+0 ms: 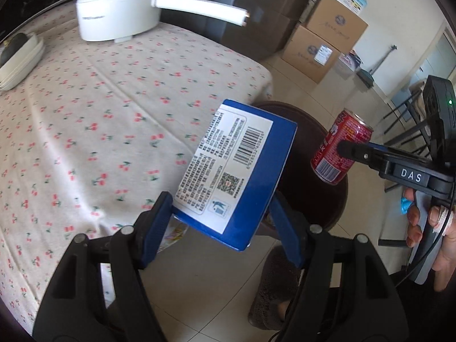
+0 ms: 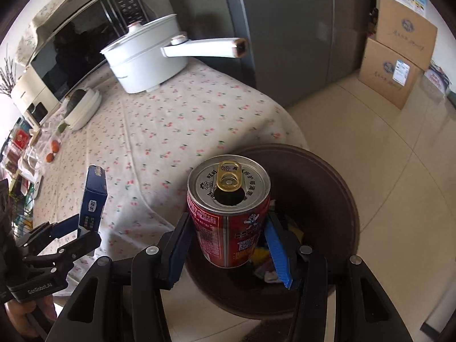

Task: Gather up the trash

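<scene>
My left gripper (image 1: pixel 221 213) is shut on a blue box (image 1: pixel 236 171) with a white barcode label, held in the air past the table's corner. It also shows in the right wrist view (image 2: pixel 92 199). My right gripper (image 2: pixel 228 236) is shut on an opened red drink can (image 2: pixel 228 208), held upright over the dark brown round trash bin (image 2: pixel 322 188). The can (image 1: pixel 339 148) and the bin (image 1: pixel 307 148) also show in the left wrist view, to the right of the box. Some wrappers lie inside the bin.
A table with a cherry-print cloth (image 2: pixel 171 131) carries a white electric pot (image 2: pixel 145 59) with a long handle, a stack of white plates (image 2: pixel 82 108) and small fruit. A microwave (image 2: pixel 71 54), a grey fridge (image 2: pixel 285 28) and stacked cardboard boxes (image 2: pixel 396 54) stand behind. The floor is tiled.
</scene>
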